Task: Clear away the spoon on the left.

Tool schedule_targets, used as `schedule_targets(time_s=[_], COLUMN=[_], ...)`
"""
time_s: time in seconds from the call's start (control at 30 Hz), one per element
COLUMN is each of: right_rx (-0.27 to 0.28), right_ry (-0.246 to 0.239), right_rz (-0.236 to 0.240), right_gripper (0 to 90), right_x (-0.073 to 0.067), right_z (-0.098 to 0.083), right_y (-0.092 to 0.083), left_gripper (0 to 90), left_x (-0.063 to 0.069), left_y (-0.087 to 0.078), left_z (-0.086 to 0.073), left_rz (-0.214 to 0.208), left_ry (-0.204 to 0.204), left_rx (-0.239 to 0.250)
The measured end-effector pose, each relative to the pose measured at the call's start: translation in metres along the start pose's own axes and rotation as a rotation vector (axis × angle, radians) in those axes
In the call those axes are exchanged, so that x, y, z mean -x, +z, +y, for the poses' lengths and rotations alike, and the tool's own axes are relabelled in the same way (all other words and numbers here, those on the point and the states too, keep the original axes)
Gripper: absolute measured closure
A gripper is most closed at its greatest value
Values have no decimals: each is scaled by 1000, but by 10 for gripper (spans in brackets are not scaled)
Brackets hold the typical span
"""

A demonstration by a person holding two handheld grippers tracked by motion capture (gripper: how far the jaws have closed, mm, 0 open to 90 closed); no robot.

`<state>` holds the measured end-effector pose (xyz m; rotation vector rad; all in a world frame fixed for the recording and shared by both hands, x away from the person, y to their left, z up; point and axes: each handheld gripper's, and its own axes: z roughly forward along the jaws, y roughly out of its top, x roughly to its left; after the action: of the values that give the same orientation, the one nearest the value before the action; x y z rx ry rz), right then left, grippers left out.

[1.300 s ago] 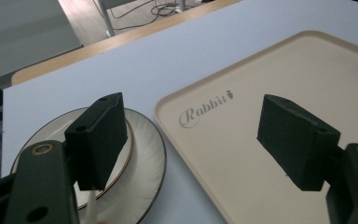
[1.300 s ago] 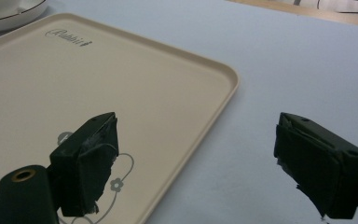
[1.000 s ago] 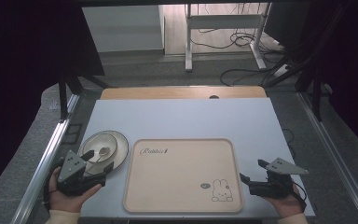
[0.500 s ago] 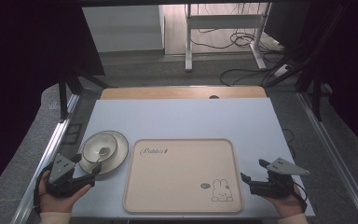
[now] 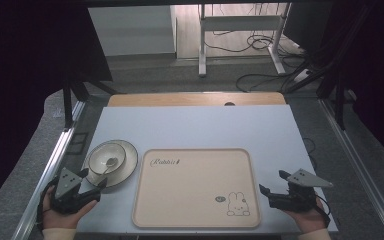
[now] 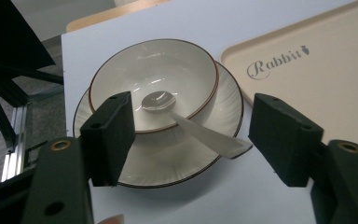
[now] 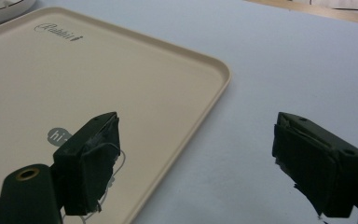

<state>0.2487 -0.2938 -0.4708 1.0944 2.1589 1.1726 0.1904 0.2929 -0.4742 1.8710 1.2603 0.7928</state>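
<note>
Lying in a white bowl [image 6: 154,84] with its scoop at the bowl's middle, a white spoon [image 6: 193,128], long axis slanting over the bowl's rim, handle pointing out toward the beige tray [image 5: 195,187] and the near edge of the table [image 5: 200,125]. Bowl sitting on a ribbed white plate [image 5: 127,167] at the table's left, just beside the tray, with 1 brown rim line on each. Left gripper [image 5: 91,182] low at the near-left corner, jaws spread wide and empty, framing bowl and plate. Right gripper [image 5: 272,184] just right of the tray, jaws also wide apart, holding nothing. Compared with 1 second ago, left gripper pulled back from over the plate toward the corner; right gripper unchanged.
</note>
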Motion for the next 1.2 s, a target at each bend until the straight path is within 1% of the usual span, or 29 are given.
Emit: schedule_targets(time_s=[0.17,0.37,0.57,0.7,0.87,0.97,1.2], right_rx=[-4,-8,-8,-8,-6,-6,-13], right_ry=[0,-7,-6,-5,-10,-10,-14], right_rz=[-4,-4,-5,-4,-4,-3,2], right_gripper=[153,153,153,153,153,153,153], right_x=[0,0,0,0,0,0,-1], right_z=[0,0,0,-1,0,0,0], right_y=[0,1,1,1,1,1,2], left_gripper=[450,548,634,670,718,752,807], left_x=[-1,1,4,4,5,5,3], left_y=[0,1,3,4,5,5,5], left_z=[-3,-4,-5,-6,-6,-6,-6], left_rz=[-10,-26,-20,-10,-8,-7,6], left_ry=[31,58,91,106,112,115,104], left_rx=[-1,-9,-21,-25,-19,-26,-24])
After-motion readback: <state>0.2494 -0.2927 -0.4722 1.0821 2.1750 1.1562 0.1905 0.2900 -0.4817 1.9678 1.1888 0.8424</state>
